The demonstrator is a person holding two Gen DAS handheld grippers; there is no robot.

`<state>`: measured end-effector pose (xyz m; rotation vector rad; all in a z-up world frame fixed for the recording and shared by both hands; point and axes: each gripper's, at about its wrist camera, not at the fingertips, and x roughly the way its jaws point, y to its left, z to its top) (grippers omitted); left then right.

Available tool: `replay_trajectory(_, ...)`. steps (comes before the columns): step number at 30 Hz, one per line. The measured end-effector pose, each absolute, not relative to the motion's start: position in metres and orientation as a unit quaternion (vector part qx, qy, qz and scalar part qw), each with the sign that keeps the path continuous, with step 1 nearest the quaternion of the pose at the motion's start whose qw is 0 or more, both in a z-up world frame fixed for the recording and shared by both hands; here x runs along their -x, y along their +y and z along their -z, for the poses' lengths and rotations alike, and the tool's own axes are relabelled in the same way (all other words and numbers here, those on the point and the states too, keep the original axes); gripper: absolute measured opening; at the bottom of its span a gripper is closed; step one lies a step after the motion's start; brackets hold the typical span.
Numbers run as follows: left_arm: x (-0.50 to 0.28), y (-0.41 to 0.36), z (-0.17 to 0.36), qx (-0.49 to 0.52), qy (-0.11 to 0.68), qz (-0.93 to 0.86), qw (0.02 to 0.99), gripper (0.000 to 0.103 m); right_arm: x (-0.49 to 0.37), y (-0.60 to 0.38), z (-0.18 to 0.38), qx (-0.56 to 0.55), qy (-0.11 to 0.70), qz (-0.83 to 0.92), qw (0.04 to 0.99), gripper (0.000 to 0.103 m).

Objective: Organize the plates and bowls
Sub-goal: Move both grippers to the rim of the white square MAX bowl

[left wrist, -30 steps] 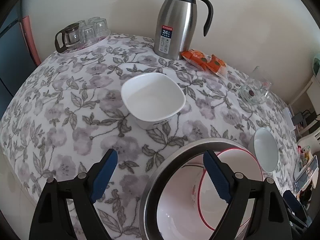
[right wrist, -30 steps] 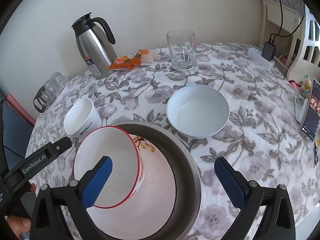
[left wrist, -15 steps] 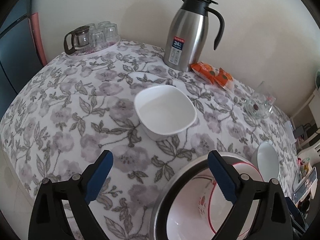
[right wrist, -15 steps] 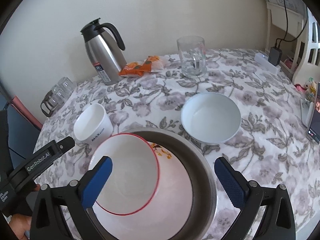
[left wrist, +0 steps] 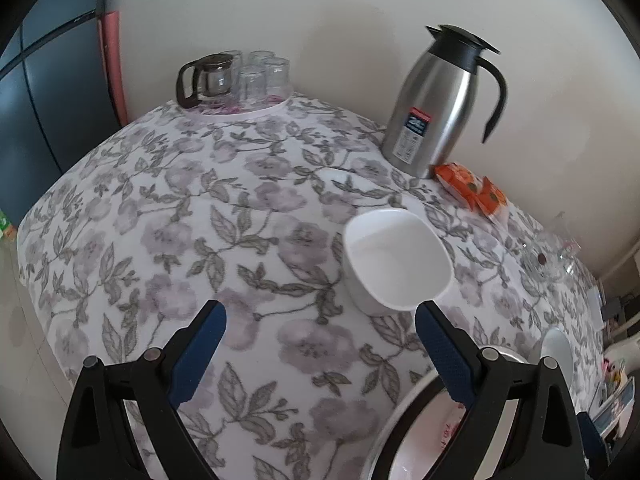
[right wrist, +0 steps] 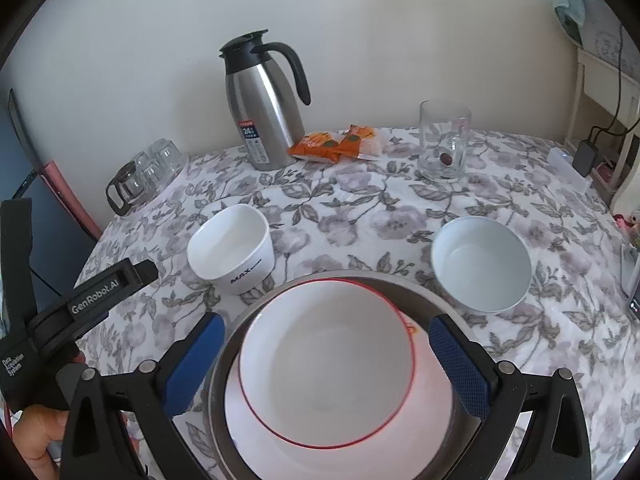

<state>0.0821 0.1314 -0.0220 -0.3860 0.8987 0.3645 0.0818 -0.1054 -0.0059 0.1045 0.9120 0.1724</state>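
A steel basin [right wrist: 448, 304] sits near the table's front edge and holds a plate with a red-rimmed white bowl [right wrist: 326, 364] on it. My right gripper [right wrist: 324, 360] is open and empty, jaws either side of that bowl above the basin. A square white bowl [right wrist: 232, 250] stands left of the basin, a round white bowl [right wrist: 482, 264] to its right. My left gripper [left wrist: 320, 348] is open and empty above the cloth, the square white bowl [left wrist: 396, 260] just beyond its right finger. The left gripper's body [right wrist: 80, 312] shows in the right wrist view.
A steel thermos [right wrist: 264, 108], orange snack packets [right wrist: 336, 144] and a glass mug [right wrist: 442, 144] stand at the back. A glass teapot with several upturned glasses [left wrist: 236, 76] sits on a tray at the far left. The basin's rim [left wrist: 404, 416] shows at lower right.
My left gripper has moved left and back off the basin, now over bare cloth by the square bowl. My right gripper has shifted so the red-rimmed bowl lies centred between its jaws.
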Motion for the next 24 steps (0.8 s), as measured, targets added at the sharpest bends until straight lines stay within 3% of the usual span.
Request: replay_trajectory(24,-0.105,0.171,0.025,0.261,0.415,-0.167,0.856,0.096,-0.113,-0.053,0.020,-0.028,0.454,-0.103,0.885,0.103)
